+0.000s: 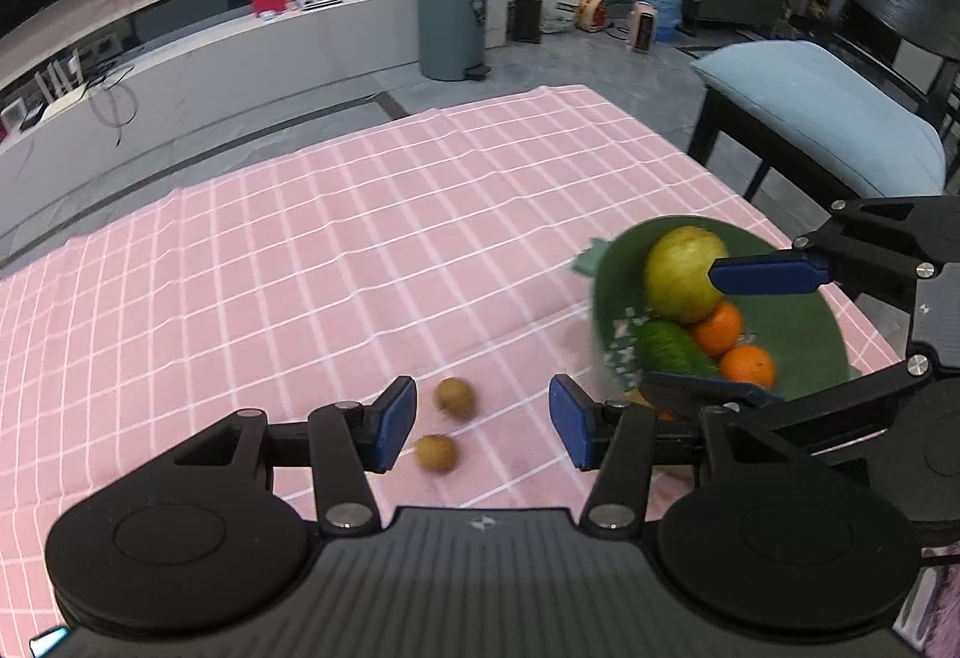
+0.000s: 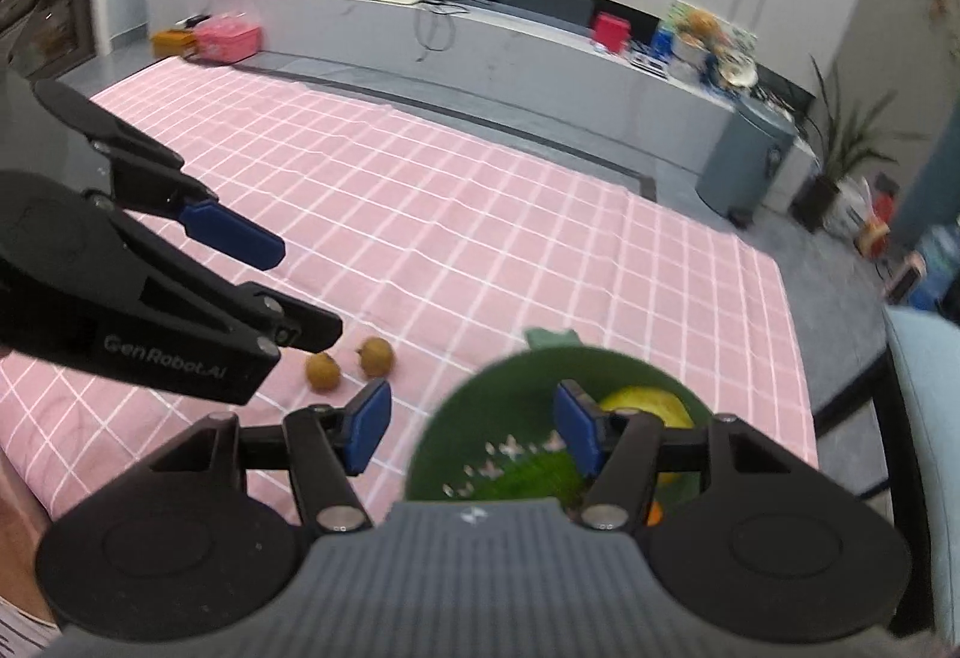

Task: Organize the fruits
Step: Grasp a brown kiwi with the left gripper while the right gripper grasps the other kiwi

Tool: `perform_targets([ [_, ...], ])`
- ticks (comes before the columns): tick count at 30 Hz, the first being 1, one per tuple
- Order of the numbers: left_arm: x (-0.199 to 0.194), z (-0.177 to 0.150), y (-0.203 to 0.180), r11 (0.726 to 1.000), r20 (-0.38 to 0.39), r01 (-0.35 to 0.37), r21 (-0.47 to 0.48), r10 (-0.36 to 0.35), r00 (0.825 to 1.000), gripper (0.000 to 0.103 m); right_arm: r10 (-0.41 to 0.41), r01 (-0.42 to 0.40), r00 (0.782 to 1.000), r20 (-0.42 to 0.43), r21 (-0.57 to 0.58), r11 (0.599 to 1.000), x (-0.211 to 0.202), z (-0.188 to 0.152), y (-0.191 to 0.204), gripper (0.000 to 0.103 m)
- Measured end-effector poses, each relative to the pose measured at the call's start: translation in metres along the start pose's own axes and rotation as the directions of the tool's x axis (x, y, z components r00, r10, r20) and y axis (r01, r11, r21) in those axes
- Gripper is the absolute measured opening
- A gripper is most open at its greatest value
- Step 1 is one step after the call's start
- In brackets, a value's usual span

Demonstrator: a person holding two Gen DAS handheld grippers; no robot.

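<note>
1. Pink checked cloth covers the bench in the left wrist view, and the left claw hangs released above it, jaws spread wide with nothing between the pads. Two small brown fruits lie loose on the cloth, one just ahead of the gap, the other nearer the left pad. To do this step well, I would centre the gap over one fruit only (they sit close together, so a wide closure could nudge the second away) and come down square before closing.

2. Off to the right in that view, the green bowl already holds a large yellow-green fruit, two oranges and a dark green fruit.

3. From the right wrist view, the right claw is also released and empty, poised over the bowl's near rim. Keeping it clear of the bowl mouth would leave the left claw an open drop path. Round fruit will likely roll, so a gentle release low in the bowl seems wise.
</note>
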State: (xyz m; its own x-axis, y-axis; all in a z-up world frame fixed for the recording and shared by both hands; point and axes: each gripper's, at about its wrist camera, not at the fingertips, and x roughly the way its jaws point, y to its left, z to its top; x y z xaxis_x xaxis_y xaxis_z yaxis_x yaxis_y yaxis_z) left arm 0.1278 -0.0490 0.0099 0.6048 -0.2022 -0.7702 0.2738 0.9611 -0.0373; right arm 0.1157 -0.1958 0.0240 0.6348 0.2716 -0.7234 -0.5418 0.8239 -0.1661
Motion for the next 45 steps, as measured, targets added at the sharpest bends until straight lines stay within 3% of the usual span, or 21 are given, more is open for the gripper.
perform_targets([
  [6,0.004,-0.014,0.031,0.999,-0.015,0.01,-0.04,-0.011,1.0,0.06,0.032,-0.034,0.999,-0.024,-0.078,0.996,0.017,0.01,0.022,0.058],
  [13,0.017,-0.037,0.065,0.992,-0.034,0.078,-0.096,-0.081,0.996,0.06,0.072,-0.088,0.994,-0.082,-0.203,0.975,0.041,0.02,0.045,0.057],
  [21,0.047,-0.055,0.075,0.987,-0.061,0.127,-0.095,-0.133,0.989,0.06,0.072,-0.119,0.986,-0.152,-0.332,0.936,0.073,0.022,0.063,0.048],
  [26,0.066,-0.056,0.065,0.986,-0.07,0.161,-0.052,-0.165,0.984,0.052,0.07,-0.147,0.974,-0.214,-0.369,0.918,0.092,0.023,0.061,0.045],
  [31,0.081,-0.054,0.061,0.981,-0.08,0.183,-0.067,-0.188,0.979,0.048,0.076,-0.181,0.964,-0.256,-0.415,0.892,0.106,0.02,0.054,0.041],
  [36,0.092,-0.052,0.054,0.98,-0.091,0.19,-0.05,-0.194,0.977,0.045,0.097,-0.215,0.958,-0.27,-0.454,0.865,0.114,0.019,0.049,0.041],
  [42,0.093,-0.05,0.051,0.982,-0.088,0.186,-0.046,-0.189,0.978,0.029,0.113,-0.237,0.955,-0.273,-0.479,0.845,0.122,0.021,0.048,0.041],
  [45,0.092,-0.051,0.054,0.982,-0.084,0.179,-0.062,-0.184,0.979,0.029,0.122,-0.247,0.955,-0.27,-0.499,0.831,0.125,0.023,0.051,0.041],
])
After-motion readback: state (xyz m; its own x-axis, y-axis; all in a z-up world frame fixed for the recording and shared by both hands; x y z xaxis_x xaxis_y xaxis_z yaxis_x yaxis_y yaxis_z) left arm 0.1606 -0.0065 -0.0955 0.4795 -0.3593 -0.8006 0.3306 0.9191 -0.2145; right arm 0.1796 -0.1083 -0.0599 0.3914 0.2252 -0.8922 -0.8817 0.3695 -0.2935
